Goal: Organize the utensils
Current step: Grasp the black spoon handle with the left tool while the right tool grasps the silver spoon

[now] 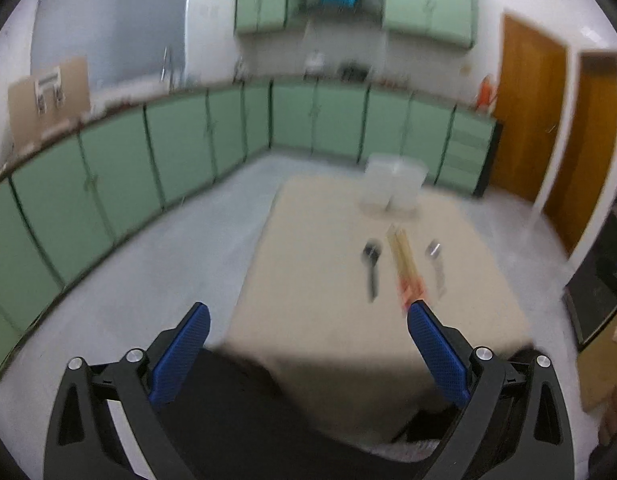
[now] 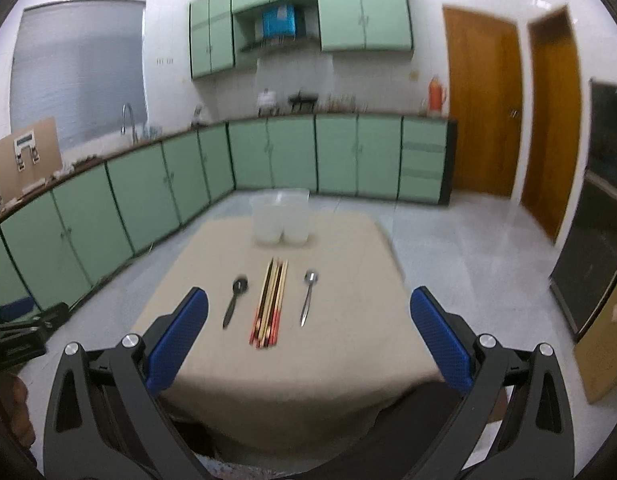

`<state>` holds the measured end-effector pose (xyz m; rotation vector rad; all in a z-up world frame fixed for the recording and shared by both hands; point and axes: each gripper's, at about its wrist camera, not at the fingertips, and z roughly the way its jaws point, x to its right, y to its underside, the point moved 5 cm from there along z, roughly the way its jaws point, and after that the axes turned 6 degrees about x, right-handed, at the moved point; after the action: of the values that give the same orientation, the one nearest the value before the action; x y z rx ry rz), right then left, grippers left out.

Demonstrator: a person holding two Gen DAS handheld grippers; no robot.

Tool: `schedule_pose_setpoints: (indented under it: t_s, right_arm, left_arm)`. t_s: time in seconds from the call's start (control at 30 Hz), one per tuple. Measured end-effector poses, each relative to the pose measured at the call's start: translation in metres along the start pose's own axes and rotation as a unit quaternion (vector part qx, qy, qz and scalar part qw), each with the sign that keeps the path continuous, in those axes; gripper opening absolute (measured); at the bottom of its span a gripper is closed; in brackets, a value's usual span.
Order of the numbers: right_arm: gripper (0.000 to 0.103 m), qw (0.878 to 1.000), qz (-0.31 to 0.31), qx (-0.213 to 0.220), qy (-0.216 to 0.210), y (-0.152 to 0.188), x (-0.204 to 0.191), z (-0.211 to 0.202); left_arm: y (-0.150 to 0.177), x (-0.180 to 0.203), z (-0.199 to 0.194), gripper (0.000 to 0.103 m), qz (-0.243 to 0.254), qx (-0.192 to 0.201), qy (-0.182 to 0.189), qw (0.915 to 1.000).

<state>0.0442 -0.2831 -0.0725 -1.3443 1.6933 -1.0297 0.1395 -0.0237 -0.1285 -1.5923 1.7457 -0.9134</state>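
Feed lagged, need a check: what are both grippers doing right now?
Left gripper: jaws wide open, holding nothing.
Right gripper: jaws wide open, holding nothing, short of the chopsticks.

From my remote station I record a kitchen with white walls. Pale green base cabinets (image 2: 292,156) run along two walls under a dark countertop (image 2: 168,135); matching wall cabinets (image 2: 360,8) hang above. A frosted window (image 2: 78,68) sits left, a faucet (image 2: 126,118) below it. Two wooden doors (image 2: 484,108) stand right. The floor (image 2: 460,248) is light grey tile. A cloth-covered table (image 2: 340,320) occupies the centre.
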Motion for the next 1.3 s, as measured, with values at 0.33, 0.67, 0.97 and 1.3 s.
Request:
schedule_pose_setpoints:
  t_s: [0.33,0.67,0.97,1.3]
  right_arm:
    - [0.071,0.993,-0.002,-0.109,-0.039,0.052,-0.007,0.129]
    - [0.034,0.976,0.031,-0.206,-0.070,0.110,-0.005,0.262]
    - [0.034,0.978,-0.005,-0.196,-0.072,0.115,-0.015,0.301]
    - [0.010,0.980,-0.004,-0.183,-0.074,0.113,0.000,0.305]
  left_arm:
    - [0.023,0.040,0.130,0.097,0.035,-0.086,0.070,0.9933]
    - [0.033,0.069,0.235,0.086,0.011,-0.125,0.136,0.9826]
    - [0.048,0.095,0.275,0.072,0.053,-0.128,0.102,0.9852]
    - [0.047,0.113,0.276,0.024,0.089,-0.083,0.100,0.9875]
